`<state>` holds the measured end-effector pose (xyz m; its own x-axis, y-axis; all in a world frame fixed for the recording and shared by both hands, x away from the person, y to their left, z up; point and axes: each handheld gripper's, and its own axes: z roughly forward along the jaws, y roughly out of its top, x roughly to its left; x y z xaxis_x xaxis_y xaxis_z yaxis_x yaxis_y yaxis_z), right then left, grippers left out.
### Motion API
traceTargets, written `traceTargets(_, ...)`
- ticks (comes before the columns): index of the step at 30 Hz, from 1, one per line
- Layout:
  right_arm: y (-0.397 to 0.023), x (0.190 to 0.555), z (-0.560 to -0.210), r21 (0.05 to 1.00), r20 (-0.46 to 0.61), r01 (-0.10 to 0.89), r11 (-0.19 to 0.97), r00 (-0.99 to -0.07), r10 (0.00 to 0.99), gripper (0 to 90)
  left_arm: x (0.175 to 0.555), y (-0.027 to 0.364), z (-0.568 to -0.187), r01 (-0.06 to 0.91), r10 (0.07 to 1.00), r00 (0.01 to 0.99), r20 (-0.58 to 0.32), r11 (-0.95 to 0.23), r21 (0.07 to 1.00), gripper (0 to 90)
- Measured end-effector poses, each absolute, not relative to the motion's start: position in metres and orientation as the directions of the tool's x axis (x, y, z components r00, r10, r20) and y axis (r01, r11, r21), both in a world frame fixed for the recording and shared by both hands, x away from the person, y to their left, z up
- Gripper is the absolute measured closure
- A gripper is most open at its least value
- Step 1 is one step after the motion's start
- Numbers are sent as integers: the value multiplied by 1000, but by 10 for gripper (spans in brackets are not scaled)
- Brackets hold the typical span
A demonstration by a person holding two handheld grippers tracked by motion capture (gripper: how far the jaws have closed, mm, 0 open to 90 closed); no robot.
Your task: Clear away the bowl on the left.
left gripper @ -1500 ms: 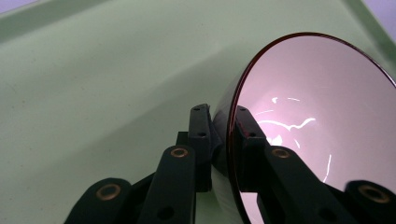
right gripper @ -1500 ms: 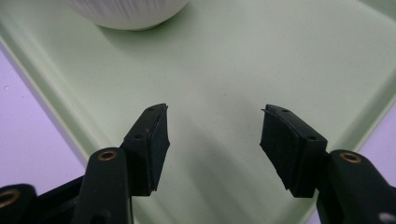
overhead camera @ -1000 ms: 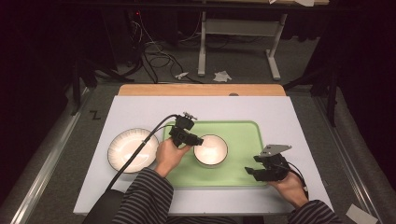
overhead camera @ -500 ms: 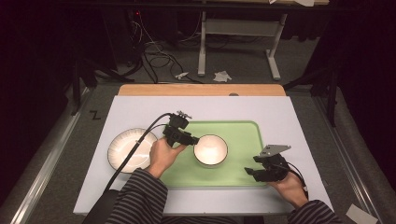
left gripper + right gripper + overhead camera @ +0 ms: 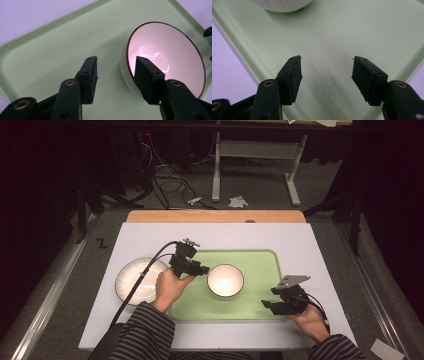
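Bowl point(image 5: 225, 281) sits upright on the green tray point(image 5: 260, 265), left of the tray's centre, empty, white inside with a dark rim. Left gripper point(image 5: 202, 270) is just beside the bowl's left rim, over the tray's left edge; jaws have just been opening and now stand apart, released. In the left gripper view point(image 5: 116, 75) one jaw is over the bowl's rim, the other outside the wall; pads are off the bowl. Right gripper point(image 5: 272, 304) sits at the tray's near right corner, jaws spread, nothing between them, well apart from the bowl. White plate point(image 5: 137, 280) lies on the table point(image 5: 310, 245) just off the tray's left edge, with the left gripper's cable across it.
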<state>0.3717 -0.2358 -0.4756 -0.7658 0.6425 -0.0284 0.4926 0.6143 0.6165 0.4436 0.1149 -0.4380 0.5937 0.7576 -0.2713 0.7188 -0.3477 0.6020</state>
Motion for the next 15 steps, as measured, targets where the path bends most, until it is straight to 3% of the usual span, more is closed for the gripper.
traceTargets(15, -235, 372, -476, 618, -27, 492, 614, -767, 642, 424, 436, 125, -432, 713, 759, 594, -267, -342, 613, 518)
